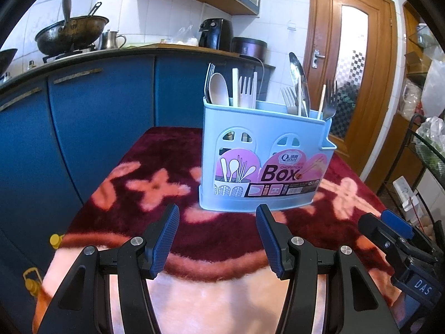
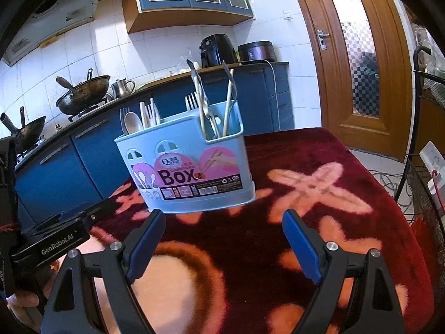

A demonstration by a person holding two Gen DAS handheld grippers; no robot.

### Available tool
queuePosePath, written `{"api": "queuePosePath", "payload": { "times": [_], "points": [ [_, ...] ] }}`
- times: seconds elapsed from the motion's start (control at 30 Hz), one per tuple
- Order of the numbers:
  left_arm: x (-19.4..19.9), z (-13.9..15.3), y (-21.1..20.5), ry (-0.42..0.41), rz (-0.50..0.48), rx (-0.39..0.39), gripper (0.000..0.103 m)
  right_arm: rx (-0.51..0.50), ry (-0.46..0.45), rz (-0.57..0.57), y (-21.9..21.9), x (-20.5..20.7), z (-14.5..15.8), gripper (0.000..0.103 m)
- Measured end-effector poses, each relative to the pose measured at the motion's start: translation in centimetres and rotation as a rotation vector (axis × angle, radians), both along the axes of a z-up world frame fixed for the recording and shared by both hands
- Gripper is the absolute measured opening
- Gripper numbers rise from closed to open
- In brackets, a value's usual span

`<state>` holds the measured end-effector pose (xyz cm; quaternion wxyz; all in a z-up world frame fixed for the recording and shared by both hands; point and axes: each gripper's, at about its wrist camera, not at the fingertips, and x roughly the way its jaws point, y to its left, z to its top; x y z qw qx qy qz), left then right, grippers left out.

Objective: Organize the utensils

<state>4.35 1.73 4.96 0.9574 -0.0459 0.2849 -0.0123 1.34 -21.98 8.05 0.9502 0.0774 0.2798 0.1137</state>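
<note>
A light blue plastic utensil box with a pink "Box" label stands upright on a dark red floral blanket. It holds forks, a wooden spoon, a metal spoon and chopsticks. The box also shows in the right wrist view. My left gripper is open and empty, just short of the box's front. My right gripper is open and empty, also in front of the box. The right gripper shows at the lower right of the left wrist view.
Blue kitchen cabinets run behind the table, with woks, a kettle, an air fryer and a rice cooker on the counter. A wooden door stands at the right. A black wire rack stands by the table's right edge.
</note>
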Motion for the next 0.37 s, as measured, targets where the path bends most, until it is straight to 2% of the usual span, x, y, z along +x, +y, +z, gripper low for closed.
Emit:
{"api": "queuePosePath", "payload": {
  "times": [0.37],
  "points": [
    [0.04, 0.04, -0.13, 0.001, -0.001, 0.006, 0.059, 0.000, 0.006, 0.001, -0.10, 0.09, -0.08, 0.088]
  ]
}}
